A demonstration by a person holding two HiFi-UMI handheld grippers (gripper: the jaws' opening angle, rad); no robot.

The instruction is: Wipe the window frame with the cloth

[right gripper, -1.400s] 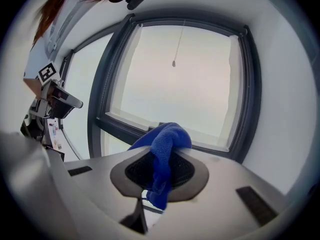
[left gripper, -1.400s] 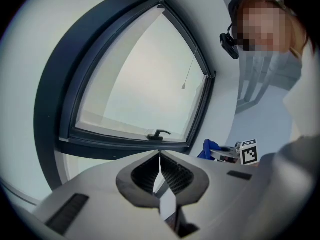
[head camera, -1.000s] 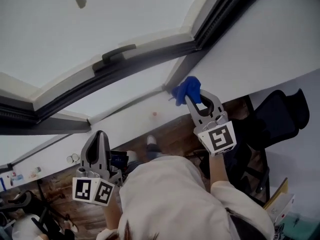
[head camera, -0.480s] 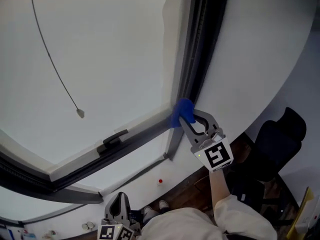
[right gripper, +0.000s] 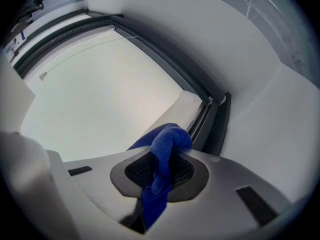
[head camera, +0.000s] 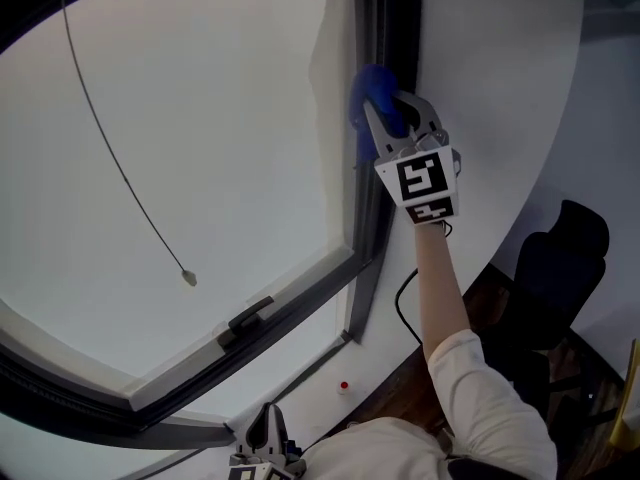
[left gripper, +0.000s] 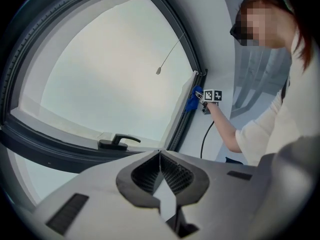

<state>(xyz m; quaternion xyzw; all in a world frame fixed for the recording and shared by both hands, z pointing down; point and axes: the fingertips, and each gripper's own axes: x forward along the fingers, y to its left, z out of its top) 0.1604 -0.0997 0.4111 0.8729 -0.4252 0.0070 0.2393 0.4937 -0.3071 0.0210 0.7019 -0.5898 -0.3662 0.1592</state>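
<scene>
A blue cloth (head camera: 371,92) is clamped in my right gripper (head camera: 382,110), which is raised high and presses the cloth against the dark vertical window frame (head camera: 385,18). The right gripper view shows the cloth (right gripper: 168,142) bunched between the jaws, just short of the frame's dark channel (right gripper: 212,121). My left gripper (head camera: 266,446) hangs low at the bottom edge of the head view, away from the window. Its jaws (left gripper: 160,154) are shut with nothing in them. From there the cloth (left gripper: 191,101) shows on the frame.
A black window handle (head camera: 250,317) sits on the lower sash. A thin pull cord ends in a small weight (head camera: 188,279) in front of the glass. A white wall (head camera: 490,88) runs right of the frame, with a black office chair (head camera: 560,268) and a hanging cable (head camera: 404,313) below.
My right gripper has carried the cloth from the frame's lower corner up along the vertical member. The head view has tilted upward, and the left gripper has sunk to the bottom edge.
</scene>
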